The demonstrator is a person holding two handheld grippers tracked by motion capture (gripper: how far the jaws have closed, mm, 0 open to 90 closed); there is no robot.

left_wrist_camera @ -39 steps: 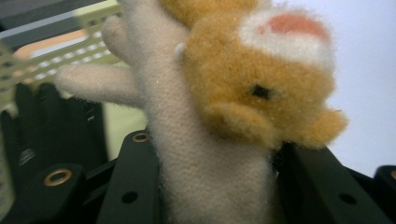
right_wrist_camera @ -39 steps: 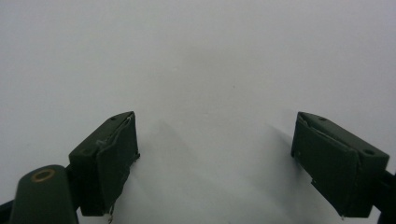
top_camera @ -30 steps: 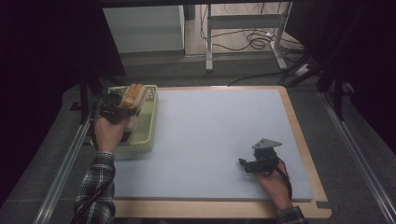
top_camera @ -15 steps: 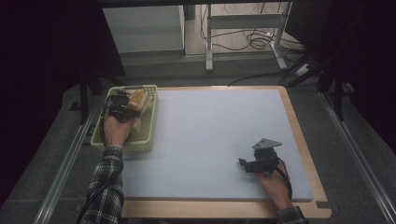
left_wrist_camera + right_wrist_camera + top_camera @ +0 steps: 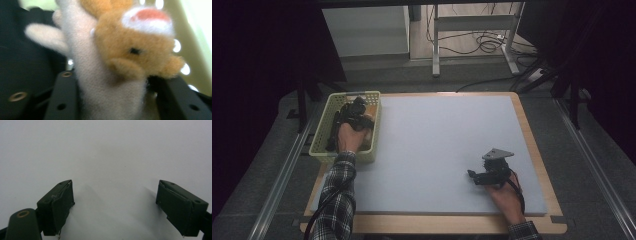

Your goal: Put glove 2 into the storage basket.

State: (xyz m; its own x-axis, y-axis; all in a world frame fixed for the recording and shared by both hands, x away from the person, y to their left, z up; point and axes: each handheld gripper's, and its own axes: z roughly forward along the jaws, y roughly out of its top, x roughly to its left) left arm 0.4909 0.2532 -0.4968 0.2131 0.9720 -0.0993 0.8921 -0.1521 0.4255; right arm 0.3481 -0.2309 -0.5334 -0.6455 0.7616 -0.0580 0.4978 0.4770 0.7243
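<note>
A dark room surrounds a desk with a pale grey top and a wooden rim; beyond its far edge are a light cabinet, metal table legs and loose cables on the floor.

Much is hard to make out. In the high view the left gripper and the person's hand cover most of what lies in the basket, a pale green plastic one with a slotted wall at the desk's left edge, near the far left corner. A little orange shows beside the hand. A dark shape along the basket's left side cannot be identified.

The left gripper view is close and blurred. It shows a soft toy, orange-brown and cream, with a small dark eye and a pink and white patch, cut off at the top. The toy sits between the two black jaws, which have just been opening. Whether the pads press on it cannot be told.

The right gripper rests on the bare desk near the near right corner, in the person's right hand. In the right gripper view its jaws stand wide apart with nothing between them.
</note>
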